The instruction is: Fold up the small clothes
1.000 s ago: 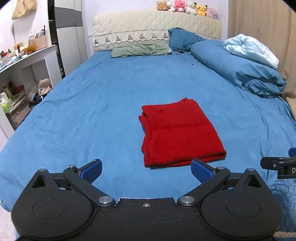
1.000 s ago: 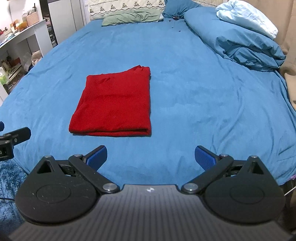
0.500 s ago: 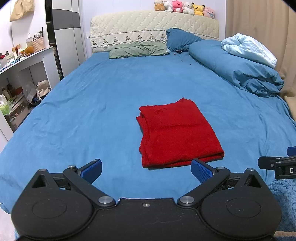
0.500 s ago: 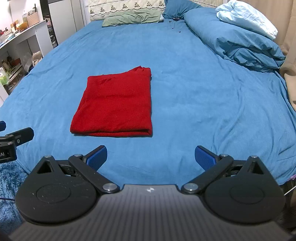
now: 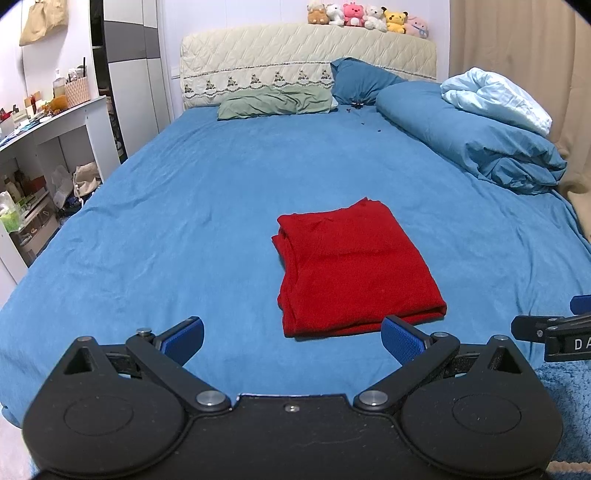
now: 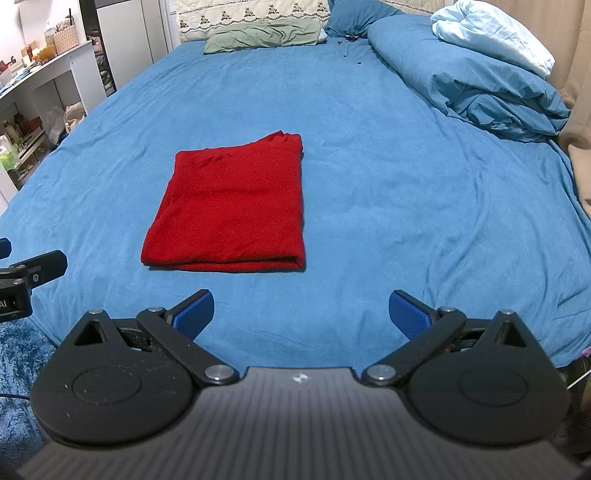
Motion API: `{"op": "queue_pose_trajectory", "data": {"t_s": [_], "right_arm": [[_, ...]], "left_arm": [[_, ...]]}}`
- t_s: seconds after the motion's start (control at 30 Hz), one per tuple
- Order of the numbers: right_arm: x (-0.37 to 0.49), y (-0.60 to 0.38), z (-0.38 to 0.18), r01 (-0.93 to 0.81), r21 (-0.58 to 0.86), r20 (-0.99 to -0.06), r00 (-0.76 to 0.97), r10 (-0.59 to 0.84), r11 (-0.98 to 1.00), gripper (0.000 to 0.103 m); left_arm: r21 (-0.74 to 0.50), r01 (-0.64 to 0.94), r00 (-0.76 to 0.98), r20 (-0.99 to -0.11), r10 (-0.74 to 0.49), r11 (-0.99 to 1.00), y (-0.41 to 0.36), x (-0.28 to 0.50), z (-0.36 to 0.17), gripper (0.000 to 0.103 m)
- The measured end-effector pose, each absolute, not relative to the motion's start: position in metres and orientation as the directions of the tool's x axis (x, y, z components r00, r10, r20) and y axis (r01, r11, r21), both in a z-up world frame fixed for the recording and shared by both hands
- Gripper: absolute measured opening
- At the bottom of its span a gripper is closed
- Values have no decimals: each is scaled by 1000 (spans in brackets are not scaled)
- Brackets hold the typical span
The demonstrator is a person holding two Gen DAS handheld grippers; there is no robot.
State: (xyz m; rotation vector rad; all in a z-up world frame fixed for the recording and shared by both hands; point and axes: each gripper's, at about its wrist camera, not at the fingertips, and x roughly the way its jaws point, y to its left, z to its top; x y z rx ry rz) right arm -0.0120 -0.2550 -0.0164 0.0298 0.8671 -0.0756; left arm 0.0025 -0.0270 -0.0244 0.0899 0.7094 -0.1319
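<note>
Left wrist view: left gripper (image 5: 291, 341) spread wide, blue pads (image 5: 183, 339) well apart, nothing between them, held low at the near edge of the bed (image 5: 184, 206). Red cloth (image 5: 352, 267) folded into a flat rectangle, lying on the blue sheet just beyond the right-hand pad, not touched by it. Layered edges stacked along its left side, fold running along the near edge. Part of the right gripper (image 5: 554, 332) poking in at the right border. Farther back, a green pillow (image 5: 275, 105), a blue pillow (image 5: 360, 83), a heaped blue duvet (image 5: 476, 146) and a row of stuffed toys (image 5: 367, 16) on the headboard. White shelf (image 5: 51, 125) off to the left.

Right wrist view: right gripper (image 6: 301, 314) likewise spread wide and empty, hanging near the bed's near edge. Red cloth (image 6: 232, 205) ahead and to the left, apart from both pads (image 6: 410, 314). Tip of the left gripper (image 6: 33, 269) at the left border, near the cloth's corner without touching.
</note>
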Motion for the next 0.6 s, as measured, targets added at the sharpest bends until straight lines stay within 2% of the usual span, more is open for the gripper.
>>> {"op": "queue_pose_trajectory", "data": {"t_s": [0.6], "right_arm": [[-13,-253,-17,80,-4,-763,644,-54,997,103]], "left_arm": [[42,149,755,-650,-87,988,-28,2,-21,103]]}}
